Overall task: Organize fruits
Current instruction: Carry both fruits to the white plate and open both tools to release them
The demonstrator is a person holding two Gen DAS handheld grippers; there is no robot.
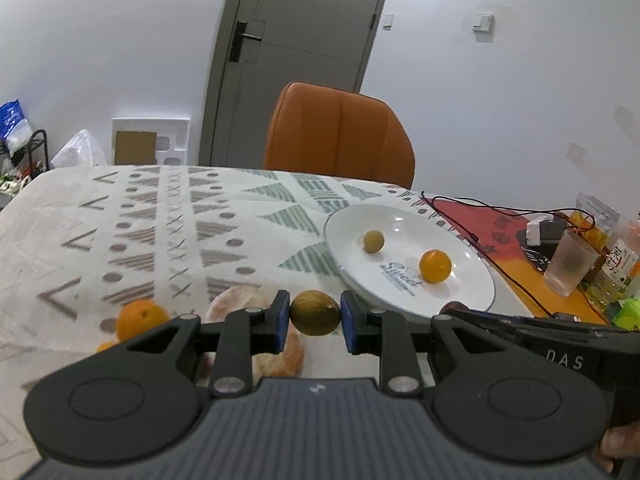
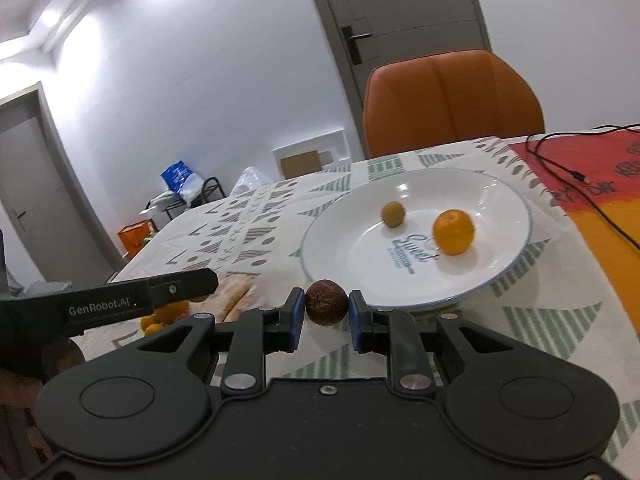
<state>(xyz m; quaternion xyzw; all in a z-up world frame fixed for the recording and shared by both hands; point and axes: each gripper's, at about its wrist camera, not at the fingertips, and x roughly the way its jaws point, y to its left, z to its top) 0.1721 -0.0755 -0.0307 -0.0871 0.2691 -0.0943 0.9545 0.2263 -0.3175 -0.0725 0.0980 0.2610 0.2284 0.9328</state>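
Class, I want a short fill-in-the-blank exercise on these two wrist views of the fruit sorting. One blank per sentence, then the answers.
1. The left gripper is shut on a ____-green round fruit.
2. The right gripper is shut on a dark ____ fruit.
3. The white plate holds ____ fruits: a small green fruit and an orange.
4. Behind the table stands an ____ chair.

Answers: olive; brown; two; orange
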